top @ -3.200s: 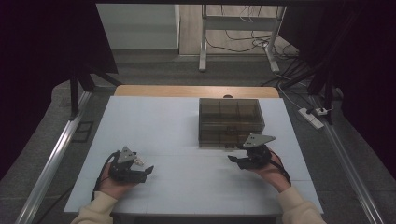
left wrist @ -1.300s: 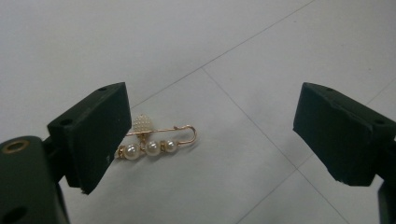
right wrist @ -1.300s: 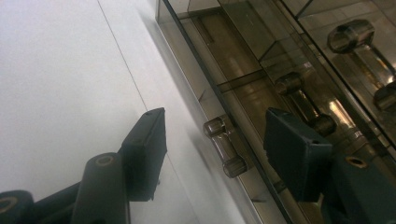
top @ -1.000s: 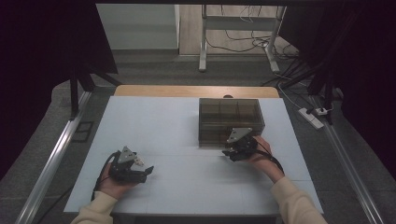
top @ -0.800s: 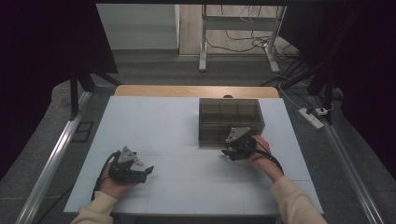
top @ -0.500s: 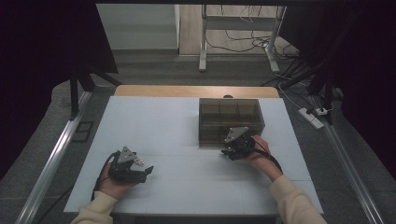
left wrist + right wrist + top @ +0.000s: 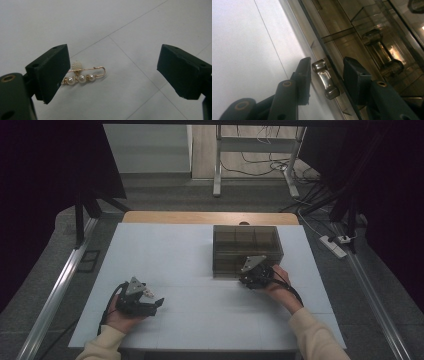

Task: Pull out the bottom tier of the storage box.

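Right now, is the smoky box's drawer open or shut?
Shut: the drawer front lies flush with the box; the right gripper brackets its metal handle.

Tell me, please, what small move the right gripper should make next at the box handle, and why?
Probably finish closing on the handle. The right gripper has just been closing, and its fingers now straddle the metal handle on the front of the smoky box, with small gaps on each side. Once they pinch it, a gentle pull should open the drawer. The left gripper waits open over the brooch.

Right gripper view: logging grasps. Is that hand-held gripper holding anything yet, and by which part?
Nothing yet. The right hand-held gripper straddles the box's metal handle; its jaws have been closing, but gaps remain.
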### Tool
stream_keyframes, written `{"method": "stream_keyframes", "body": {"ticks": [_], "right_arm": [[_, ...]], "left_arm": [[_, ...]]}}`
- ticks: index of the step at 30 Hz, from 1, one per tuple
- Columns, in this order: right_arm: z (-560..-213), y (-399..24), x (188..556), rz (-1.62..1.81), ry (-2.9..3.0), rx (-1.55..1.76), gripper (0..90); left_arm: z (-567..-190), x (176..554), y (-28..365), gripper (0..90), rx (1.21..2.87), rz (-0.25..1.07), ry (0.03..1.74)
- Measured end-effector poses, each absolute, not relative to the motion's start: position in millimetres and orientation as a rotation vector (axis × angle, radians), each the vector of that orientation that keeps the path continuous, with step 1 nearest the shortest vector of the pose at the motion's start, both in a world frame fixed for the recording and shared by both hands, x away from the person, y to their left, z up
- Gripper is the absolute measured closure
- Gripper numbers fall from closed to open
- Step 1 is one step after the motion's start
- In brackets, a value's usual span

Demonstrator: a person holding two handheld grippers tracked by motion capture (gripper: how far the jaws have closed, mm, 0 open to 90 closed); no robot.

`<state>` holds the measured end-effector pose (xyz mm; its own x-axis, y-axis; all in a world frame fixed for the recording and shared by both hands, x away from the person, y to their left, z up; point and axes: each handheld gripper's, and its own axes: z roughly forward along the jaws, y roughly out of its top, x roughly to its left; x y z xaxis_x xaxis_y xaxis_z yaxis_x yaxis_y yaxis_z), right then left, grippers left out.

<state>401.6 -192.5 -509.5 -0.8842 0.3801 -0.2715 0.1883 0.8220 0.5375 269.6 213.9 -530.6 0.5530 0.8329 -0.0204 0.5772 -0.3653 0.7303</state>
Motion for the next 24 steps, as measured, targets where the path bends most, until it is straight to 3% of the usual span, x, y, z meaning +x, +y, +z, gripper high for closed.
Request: {"method": "stream_keyframes", "body": {"ticks": [24], "right_arm": [[-508.5,-194.9,400.2,0.722,2.658,0.388,60.6]], "left_arm": [[-530.5,269.1,215.2,10.4,2.082,0.465,1.132]]}}
